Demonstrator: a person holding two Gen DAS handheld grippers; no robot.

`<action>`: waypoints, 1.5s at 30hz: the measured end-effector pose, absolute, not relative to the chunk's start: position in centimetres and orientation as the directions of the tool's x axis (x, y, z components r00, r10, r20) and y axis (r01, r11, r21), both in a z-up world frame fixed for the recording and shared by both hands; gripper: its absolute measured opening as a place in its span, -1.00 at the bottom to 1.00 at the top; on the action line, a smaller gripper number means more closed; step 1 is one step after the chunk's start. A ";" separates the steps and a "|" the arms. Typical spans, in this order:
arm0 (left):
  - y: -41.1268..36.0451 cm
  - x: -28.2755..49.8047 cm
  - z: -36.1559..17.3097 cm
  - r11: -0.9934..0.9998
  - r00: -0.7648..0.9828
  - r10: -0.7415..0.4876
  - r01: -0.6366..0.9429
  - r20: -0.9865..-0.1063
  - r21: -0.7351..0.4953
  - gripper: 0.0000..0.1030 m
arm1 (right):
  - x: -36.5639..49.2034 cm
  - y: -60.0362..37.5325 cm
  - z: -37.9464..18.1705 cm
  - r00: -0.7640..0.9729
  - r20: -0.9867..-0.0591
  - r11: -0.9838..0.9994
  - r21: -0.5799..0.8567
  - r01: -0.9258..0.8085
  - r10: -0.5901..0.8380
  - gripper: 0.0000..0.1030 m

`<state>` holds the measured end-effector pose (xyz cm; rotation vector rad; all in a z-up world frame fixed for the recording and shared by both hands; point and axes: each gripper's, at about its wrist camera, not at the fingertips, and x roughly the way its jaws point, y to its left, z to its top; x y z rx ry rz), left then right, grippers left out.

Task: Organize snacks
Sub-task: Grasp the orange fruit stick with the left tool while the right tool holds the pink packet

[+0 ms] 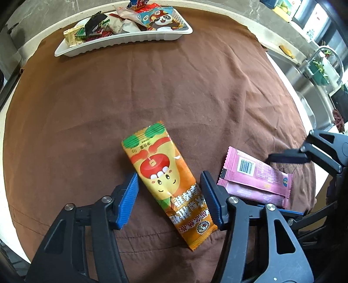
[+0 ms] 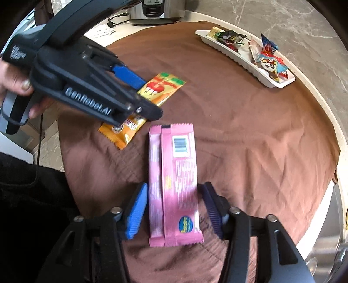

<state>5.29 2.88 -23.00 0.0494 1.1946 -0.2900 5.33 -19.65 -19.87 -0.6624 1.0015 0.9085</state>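
An orange snack packet with an apple cartoon lies flat on the brown cloth between the blue pads of my left gripper. The jaws stand open astride it, and a gap shows at the left pad. Two pink packets, one overlapping the other, lie barcode up between the pads of my right gripper, which is open around them. The left wrist view shows those pink packets at the right with the right gripper over them. The left gripper hangs over the orange packet.
A white tray holding several wrapped snacks sits at the far edge of the cloth; the right wrist view shows the tray at upper right. The brown cloth covers a round table. A steel appliance and a sink lie beyond it.
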 end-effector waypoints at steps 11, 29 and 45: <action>4.8 5.0 -23.0 0.970 0.369 -0.186 0.214 -0.911 -0.112 -0.71 | 6.5 -18.8 -20.1 0.183 -0.910 0.489 0.025 -0.872 0.373 -0.08; 7.0 5.7 -21.1 0.964 0.405 -0.251 0.191 -0.879 -0.188 -0.72 | 11.4 -21.3 -18.3 0.105 -0.846 0.640 0.309 -0.704 0.524 -0.08; 6.9 7.0 -22.7 0.956 0.350 -0.256 0.229 -0.901 -0.182 -0.43 | 11.1 -17.5 -20.3 0.104 -0.899 0.635 0.216 -0.742 0.426 0.51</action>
